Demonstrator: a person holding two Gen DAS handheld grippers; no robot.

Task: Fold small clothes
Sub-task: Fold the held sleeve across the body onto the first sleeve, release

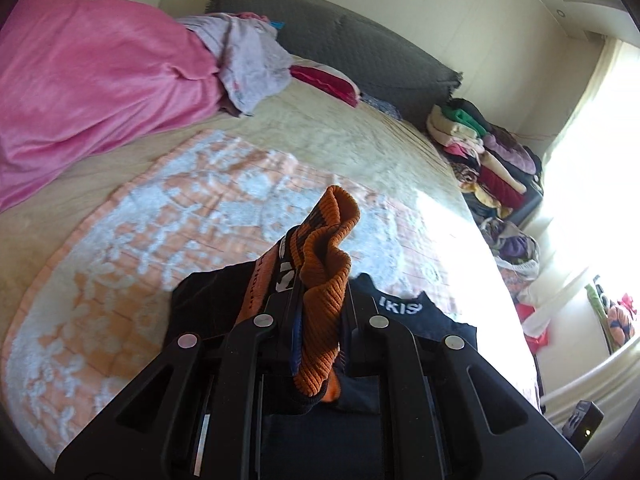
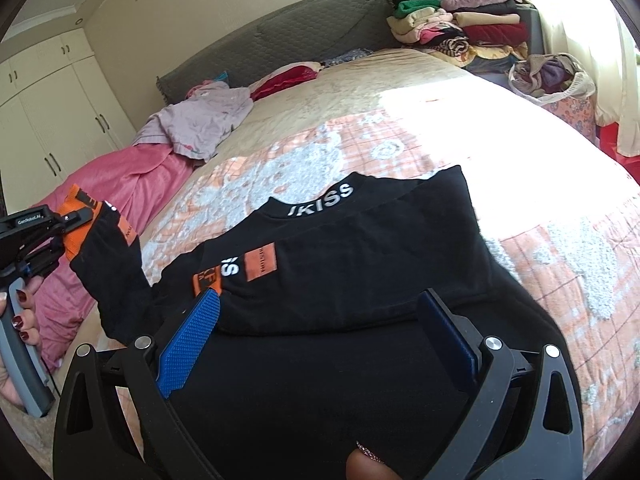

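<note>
A black sweater (image 2: 360, 248) with white "KISS" lettering on its collar and orange patches lies flat on a peach-and-white floral blanket (image 2: 520, 184) on the bed. My left gripper (image 1: 316, 300) is shut on the sweater's orange ribbed cuff (image 1: 324, 280). In the right wrist view the left gripper (image 2: 76, 216) holds that sleeve (image 2: 116, 280) lifted off to the left of the body. My right gripper (image 2: 320, 312) hovers over the sweater's lower part. Its blue pads (image 2: 192, 332) stand wide apart and press on nothing.
A pink blanket (image 1: 88, 88) and a lilac garment (image 1: 248, 60) lie at the bed's far left, below a grey headboard (image 2: 300, 36). Stacks of folded clothes (image 2: 460, 24) and a bag of clothes (image 2: 552, 76) stand beyond the bed by the bright window. White wardrobes (image 2: 48, 120) line the left wall.
</note>
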